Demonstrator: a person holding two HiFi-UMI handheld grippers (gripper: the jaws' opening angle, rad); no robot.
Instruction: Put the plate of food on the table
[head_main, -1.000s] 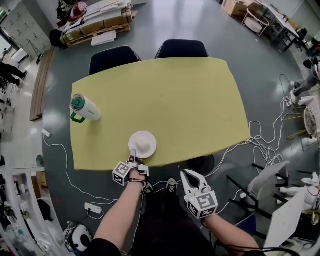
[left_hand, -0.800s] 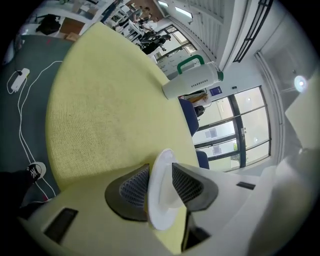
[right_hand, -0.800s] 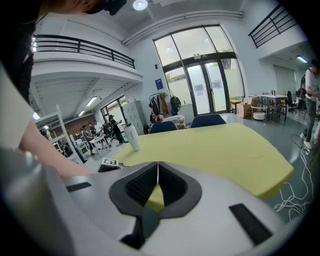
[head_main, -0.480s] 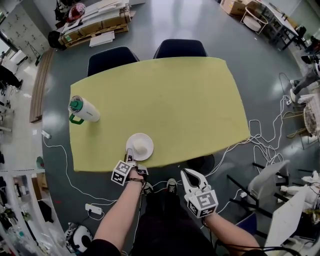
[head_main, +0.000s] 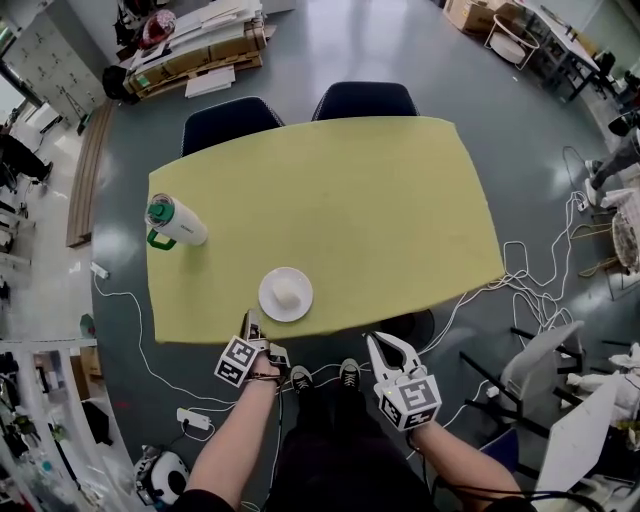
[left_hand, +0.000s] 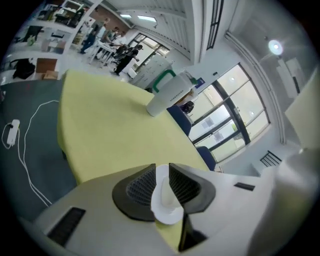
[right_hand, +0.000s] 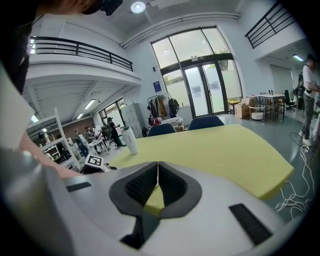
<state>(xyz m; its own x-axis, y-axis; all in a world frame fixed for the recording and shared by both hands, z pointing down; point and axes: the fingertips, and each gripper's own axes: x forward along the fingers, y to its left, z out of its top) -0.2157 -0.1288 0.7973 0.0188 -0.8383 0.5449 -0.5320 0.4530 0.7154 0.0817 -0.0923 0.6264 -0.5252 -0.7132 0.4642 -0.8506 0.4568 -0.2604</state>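
Note:
A white plate (head_main: 285, 294) with a pale mound of food rests on the yellow table (head_main: 380, 210), close to its near edge. My left gripper (head_main: 251, 322) hangs just off that edge, a short way behind the plate and not touching it. Its jaws are closing with nothing pressed between them. In the left gripper view the plate (left_hand: 165, 197) shows through the narrow gap of the left gripper (left_hand: 162, 167). My right gripper (head_main: 378, 343) stays below the table edge, shut and empty. In the right gripper view the right gripper (right_hand: 158, 165) has its tips together.
A white tumbler with a green lid (head_main: 176, 222) lies toward the table's left side. Two dark chairs (head_main: 232, 120) (head_main: 364, 99) stand at the far edge. White cables (head_main: 520, 280) and a power strip (head_main: 190, 418) lie on the grey floor.
My left gripper has let go of the plate's rim and drawn back toward the person, off the table edge. The plate stays on the table. The right gripper has not moved.

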